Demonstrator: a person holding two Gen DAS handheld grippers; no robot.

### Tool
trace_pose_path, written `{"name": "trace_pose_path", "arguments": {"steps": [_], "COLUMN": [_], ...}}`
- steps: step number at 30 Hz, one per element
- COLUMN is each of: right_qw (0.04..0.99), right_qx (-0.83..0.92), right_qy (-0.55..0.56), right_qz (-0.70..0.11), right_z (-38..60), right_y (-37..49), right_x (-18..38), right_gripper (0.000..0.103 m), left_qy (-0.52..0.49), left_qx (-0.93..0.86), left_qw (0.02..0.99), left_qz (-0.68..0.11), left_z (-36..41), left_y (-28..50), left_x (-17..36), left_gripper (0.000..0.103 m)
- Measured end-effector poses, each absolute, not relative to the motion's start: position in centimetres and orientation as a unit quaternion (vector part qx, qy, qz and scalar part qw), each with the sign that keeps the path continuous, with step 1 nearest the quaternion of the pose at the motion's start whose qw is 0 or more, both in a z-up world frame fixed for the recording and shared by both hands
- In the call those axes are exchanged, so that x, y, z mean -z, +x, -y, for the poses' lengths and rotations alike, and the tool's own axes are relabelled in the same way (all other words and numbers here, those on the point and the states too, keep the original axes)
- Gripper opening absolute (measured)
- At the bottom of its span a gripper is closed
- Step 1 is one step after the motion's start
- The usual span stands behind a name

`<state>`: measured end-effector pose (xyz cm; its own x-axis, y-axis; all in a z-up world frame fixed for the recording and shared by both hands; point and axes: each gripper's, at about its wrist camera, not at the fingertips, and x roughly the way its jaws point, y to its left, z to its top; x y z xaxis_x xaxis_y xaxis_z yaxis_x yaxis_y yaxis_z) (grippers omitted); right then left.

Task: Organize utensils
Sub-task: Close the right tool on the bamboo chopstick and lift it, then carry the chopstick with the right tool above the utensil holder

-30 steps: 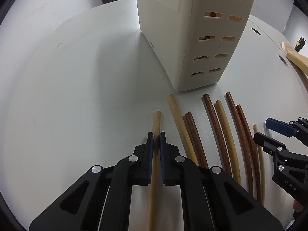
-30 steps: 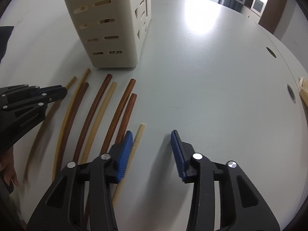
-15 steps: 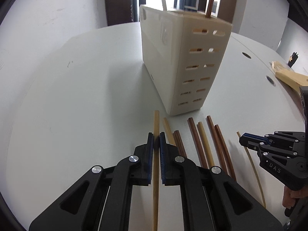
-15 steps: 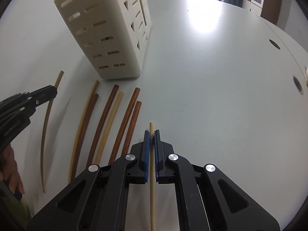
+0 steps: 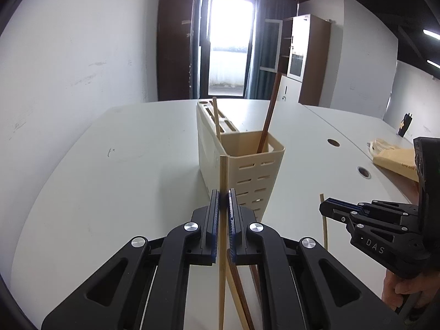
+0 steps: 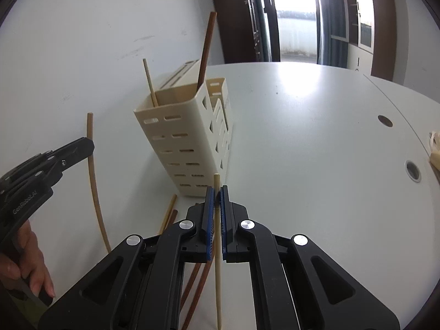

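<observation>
A cream slotted utensil holder (image 5: 247,170) (image 6: 189,140) stands on the white table, with a dark brown chopstick (image 5: 268,118) (image 6: 205,52) and a light one (image 5: 216,121) (image 6: 150,82) upright in it. My left gripper (image 5: 223,206) is shut on a tan chopstick (image 5: 223,173), lifted in front of the holder; it also shows in the right wrist view (image 6: 92,181). My right gripper (image 6: 217,203) is shut on a pale thin chopstick (image 6: 217,187), lifted near the holder; it also shows in the left wrist view (image 5: 324,220). Several chopsticks (image 6: 167,217) (image 5: 239,297) lie on the table below.
The white table (image 6: 316,151) has round cable holes (image 6: 385,121) at the right. A brown paper bag (image 5: 396,159) lies at the far right edge. A wall stands behind the holder at the left.
Both grippers have risen off the table with their chopsticks and tilted up, so the holder's open top now shows. The right gripper closed on the pale chopstick a second ago.
</observation>
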<state>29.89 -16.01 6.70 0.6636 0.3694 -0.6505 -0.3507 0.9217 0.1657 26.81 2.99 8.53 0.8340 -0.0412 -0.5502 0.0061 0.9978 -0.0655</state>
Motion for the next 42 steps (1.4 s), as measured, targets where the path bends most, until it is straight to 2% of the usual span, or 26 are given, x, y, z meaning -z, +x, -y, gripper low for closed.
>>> {"name": "trace_pose_path", "arguments": {"steps": [17,32,42], "right_qw": [0.943,0.96,0.964], "right_qx": [-0.228,-0.234,-0.253], "right_qy": [0.042,0.033,0.069], "right_qz": [-0.238,-0.149,-0.04], "right_z": [16.0,15.4,16.5], "right_y": [31.0,32.1,31.2], "right_x": [-13.7,-15.4,-17.5], "right_gripper": [0.005,0.005,0.005], "left_qy": [-0.027,-0.034,-0.053], "left_qx": [0.009,0.013,0.007], "left_qw": [0.983,0.995,0.997], "left_qz": [-0.182,-0.096,0.054], "left_z": [-1.7,-1.8,-2.3], "left_y": [27.5,27.8,24.8], "left_x": [-13.9,-15.0,-17.9], "left_gripper": [0.006,0.006,0.006]}}
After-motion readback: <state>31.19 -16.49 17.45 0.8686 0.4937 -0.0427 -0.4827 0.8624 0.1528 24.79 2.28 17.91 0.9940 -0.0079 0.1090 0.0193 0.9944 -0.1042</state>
